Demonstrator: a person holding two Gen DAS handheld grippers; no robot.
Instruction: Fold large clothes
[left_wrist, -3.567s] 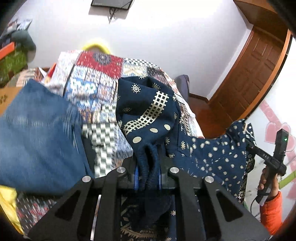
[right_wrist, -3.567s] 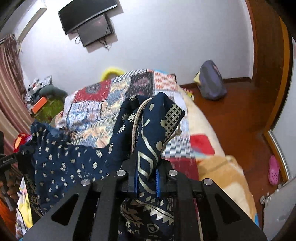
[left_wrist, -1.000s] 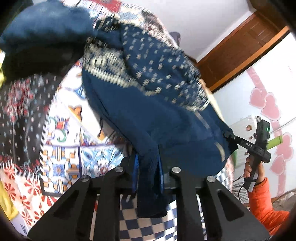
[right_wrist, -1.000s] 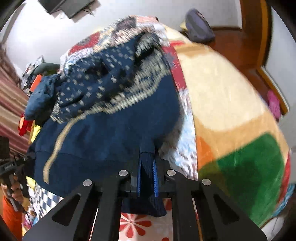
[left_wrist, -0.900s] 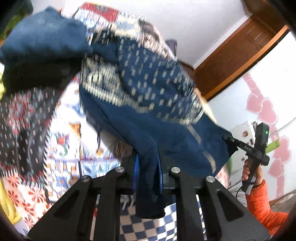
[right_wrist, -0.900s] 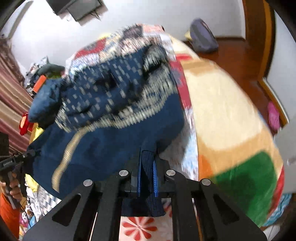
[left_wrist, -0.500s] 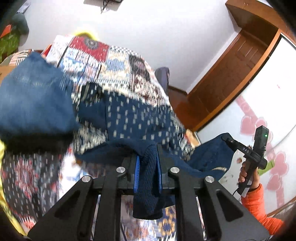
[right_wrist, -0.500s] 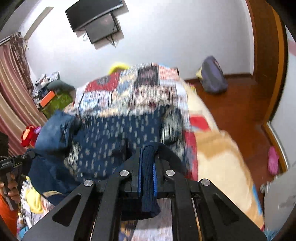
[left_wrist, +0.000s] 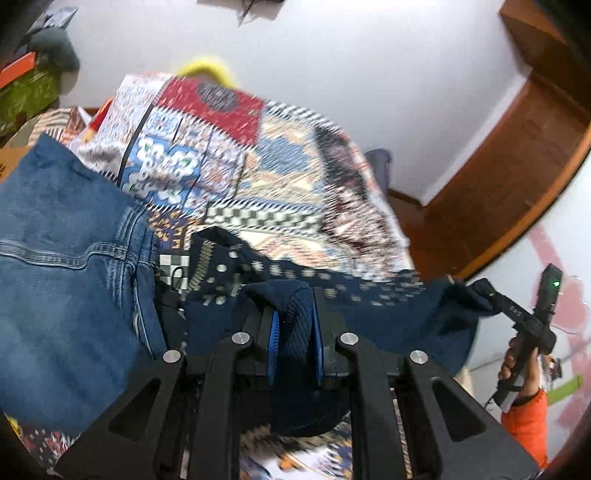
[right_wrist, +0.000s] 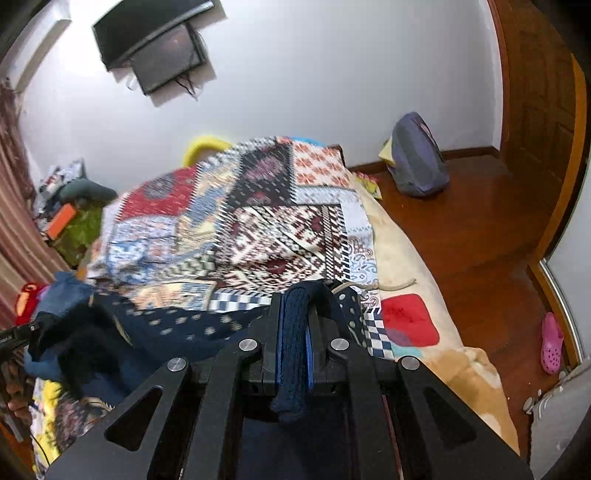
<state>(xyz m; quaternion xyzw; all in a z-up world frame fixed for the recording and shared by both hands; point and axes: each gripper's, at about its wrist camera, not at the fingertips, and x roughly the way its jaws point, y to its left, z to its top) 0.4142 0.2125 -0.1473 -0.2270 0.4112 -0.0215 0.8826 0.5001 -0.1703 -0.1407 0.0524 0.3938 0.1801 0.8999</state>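
Note:
A navy garment (left_wrist: 369, 310) with pale dots and gold patterning hangs stretched between my two grippers above the bed. My left gripper (left_wrist: 294, 325) is shut on its ribbed navy hem. My right gripper (right_wrist: 294, 325) is shut on the other end of the ribbed hem, and it also shows in the left wrist view (left_wrist: 476, 286), held by a hand in an orange sleeve. The garment (right_wrist: 177, 328) spreads low to the left in the right wrist view. Its lower part is hidden behind the gripper bodies.
A patchwork quilt (right_wrist: 258, 221) covers the bed. Folded blue jeans (left_wrist: 62, 277) lie at the left. A purple backpack (right_wrist: 417, 158) sits on the wooden floor by the door (left_wrist: 517, 166). A pink shoe (right_wrist: 552, 341) lies at the right. Clutter (right_wrist: 70, 218) lines the left wall.
Both grippers have swung up from facing down at the bed and now look across it. The garment, earlier spread on the quilt, now hangs lifted and taut between them.

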